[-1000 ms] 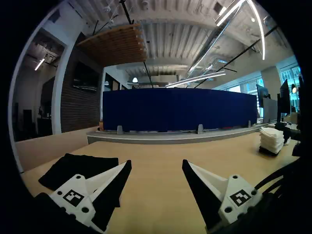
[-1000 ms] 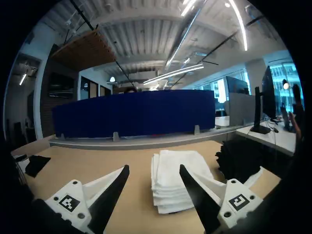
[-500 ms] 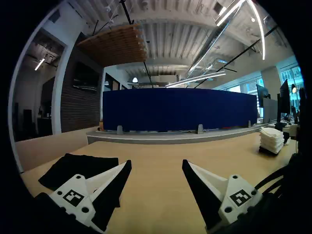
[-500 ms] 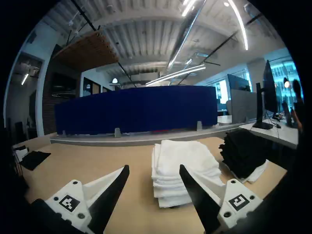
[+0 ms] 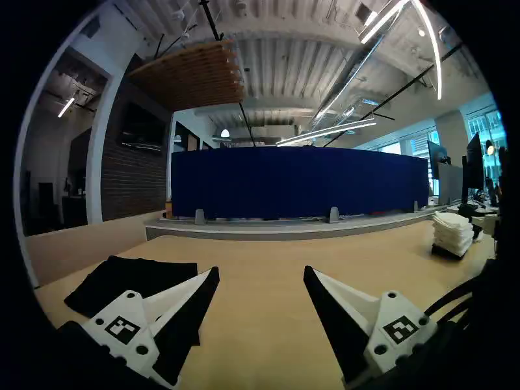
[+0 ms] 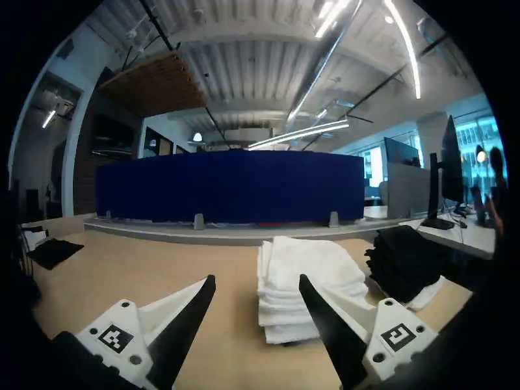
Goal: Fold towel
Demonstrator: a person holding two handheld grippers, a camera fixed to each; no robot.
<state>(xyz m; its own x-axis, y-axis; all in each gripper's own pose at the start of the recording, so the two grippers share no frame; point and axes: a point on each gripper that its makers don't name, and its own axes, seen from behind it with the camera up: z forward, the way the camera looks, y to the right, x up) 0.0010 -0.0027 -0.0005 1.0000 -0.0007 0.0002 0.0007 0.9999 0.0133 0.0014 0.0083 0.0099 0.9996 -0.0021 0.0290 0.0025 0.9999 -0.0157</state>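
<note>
Right gripper view: a light wooden table (image 6: 130,266) runs to a blue partition (image 6: 231,185) in an open-plan office under strip lights, with a monitor (image 6: 448,169) on the next desk. The right gripper (image 6: 256,278) hangs low over the table with its jaws spread and nothing between them. Just ahead, partly behind its right-hand finger, lies the stack of folded white towels (image 6: 312,257), flat, layered edges facing the camera; its long axis cannot be told. A pile of black cloths (image 6: 406,260) sits beside it. Less of the stack's top shows than a second ago. In the left gripper view, unchanged, the left gripper (image 5: 260,270) is likewise spread and empty, a black cloth (image 5: 130,279) under its left-hand finger, the towels (image 5: 453,233) far off.
</note>
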